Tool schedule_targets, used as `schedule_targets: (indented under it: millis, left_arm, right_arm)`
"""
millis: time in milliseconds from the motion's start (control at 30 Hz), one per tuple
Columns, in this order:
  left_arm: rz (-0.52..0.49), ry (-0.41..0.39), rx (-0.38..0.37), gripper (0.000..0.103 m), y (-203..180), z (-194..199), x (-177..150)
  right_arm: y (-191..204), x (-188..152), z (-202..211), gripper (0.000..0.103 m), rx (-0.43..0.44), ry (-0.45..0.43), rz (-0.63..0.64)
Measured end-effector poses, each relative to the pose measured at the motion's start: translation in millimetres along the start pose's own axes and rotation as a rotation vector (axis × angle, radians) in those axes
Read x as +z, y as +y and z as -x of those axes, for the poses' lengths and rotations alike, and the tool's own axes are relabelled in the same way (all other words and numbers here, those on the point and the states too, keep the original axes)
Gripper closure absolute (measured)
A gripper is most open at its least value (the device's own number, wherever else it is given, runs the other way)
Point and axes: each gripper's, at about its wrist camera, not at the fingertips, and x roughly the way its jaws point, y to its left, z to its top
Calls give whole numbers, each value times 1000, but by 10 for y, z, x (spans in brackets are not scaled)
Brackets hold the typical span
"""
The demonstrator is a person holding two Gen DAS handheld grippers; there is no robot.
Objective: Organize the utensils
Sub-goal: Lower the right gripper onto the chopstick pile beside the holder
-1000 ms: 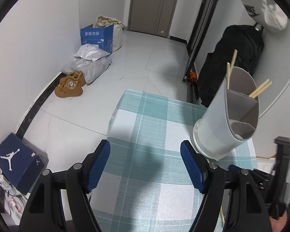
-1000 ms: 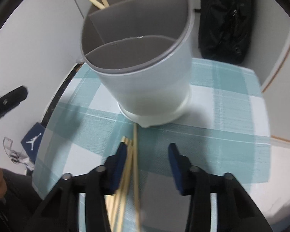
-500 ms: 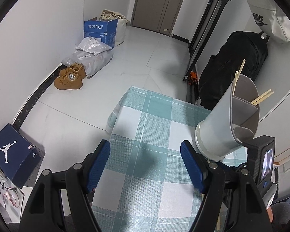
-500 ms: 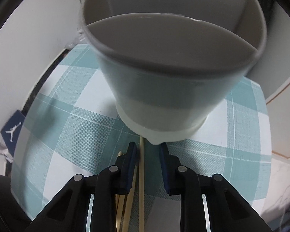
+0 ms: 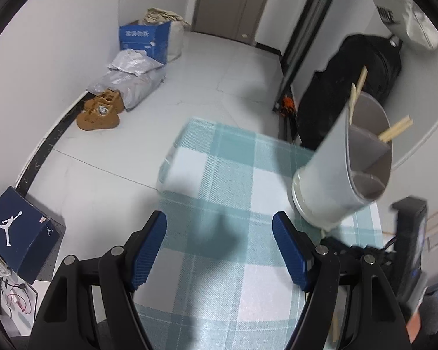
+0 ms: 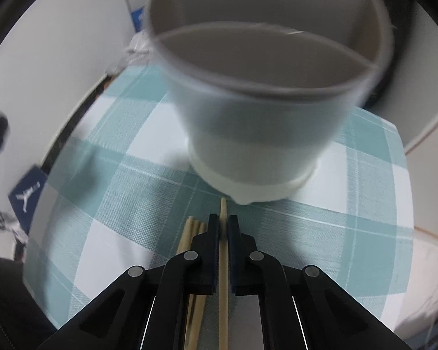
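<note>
Stage reached: partway, by my judgement. Some chopsticks already stand in the utensil holder; others lie loose on the worktop, just in front of the holder's base.

Step in hand: pick-up of a single chopstick, judged from the grip. It lies flat on the checked cloth, its tip almost at the foot of the holder; not yet lifted.

Right gripper: its jaws have just been closing and now stand pinched together on the single chopstick, which runs lengthwise between them.

Left gripper: jaws wide apart, nothing between them, hanging over bare cloth to the left of the holder and near it.

Utensil holder: pale, round, tapered towards a white base ring; upright on the cloth. Grey partitions split the inside into compartments.

Holder, far compartments: chopstick ends project over the rim on the side away from the right gripper; another pair sticks up at the far rim. Exact count not readable.

Holder, near compartment: the section facing the right gripper looks empty as far as its inside shows; the bottom is hidden.

Loose chopsticks: a small bundle lies just left of the clamped one, partly under the right gripper, pointing towards the holder. Three tips can be made out; more may be hidden.

Left to do: lift the clamped chopstick into the holder, then clear the bundle likewise. No other kind of utensil is in view.
</note>
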Motion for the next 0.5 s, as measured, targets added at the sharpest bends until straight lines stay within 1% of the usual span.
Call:
schedule_targets:
  millis: [167, 200, 233, 300, 333, 400, 500]
  left_arm:
    - [-78, 86, -39, 32, -209, -135, -153]
    - [-108, 110, -46, 32, -284, -171, -205]
    - [-129, 124, -51, 32, -335, -191, -239]
    - [-173, 153, -63, 32, -454, -236, -318]
    - [-194, 166, -65, 32, -515, -256, -367]
    - [-229, 194, -63, 32, -600, -316, -438]
    - [-259, 227, -54, 32, -680, -384, -506]
  right_arm:
    - [-260, -147, 265, 99, 67, -59, -101]
    - [-311, -181, 316, 99, 84, -70, -124]
    - [-343, -126, 342, 99, 96, -74, -139]
    - [-434, -157, 442, 99, 130, -89, -181]
    - [-450, -137, 482, 99, 143, -97, -196]
    - [-545, -203, 543, 99, 167, -107, -227]
    - [-691, -274, 646, 99, 209, -134, -274]
